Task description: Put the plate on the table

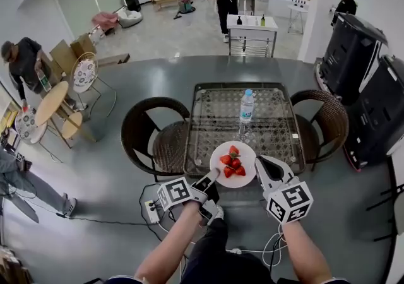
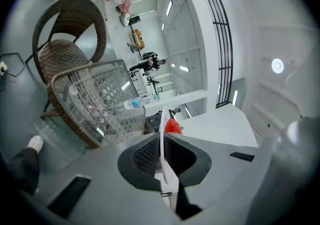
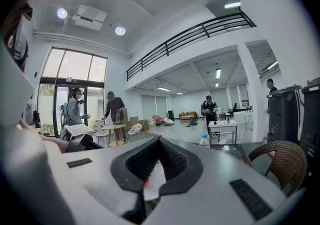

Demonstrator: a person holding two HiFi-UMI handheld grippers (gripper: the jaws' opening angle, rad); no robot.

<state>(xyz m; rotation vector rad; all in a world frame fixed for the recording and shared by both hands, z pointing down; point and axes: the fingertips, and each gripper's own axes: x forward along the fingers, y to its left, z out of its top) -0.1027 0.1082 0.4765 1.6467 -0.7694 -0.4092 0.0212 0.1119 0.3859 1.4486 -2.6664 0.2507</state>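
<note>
Left hand-held gripper (image 1: 210,180): jaws closed on the plate's left rim.
Right hand-held gripper (image 1: 261,166): jaws closed on the plate's right rim.
Plate (image 1: 247,151): carries strawberries (image 1: 232,162), at the glass counter's (image 1: 214,118) near edge.
Bottle (image 1: 247,106): upright, just beyond the plate.

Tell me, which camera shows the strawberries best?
The head view: all the strawberries lie in plain sight on the plate. The left gripper view shows one behind the plate's edge; the right gripper view shows none clearly.
</note>
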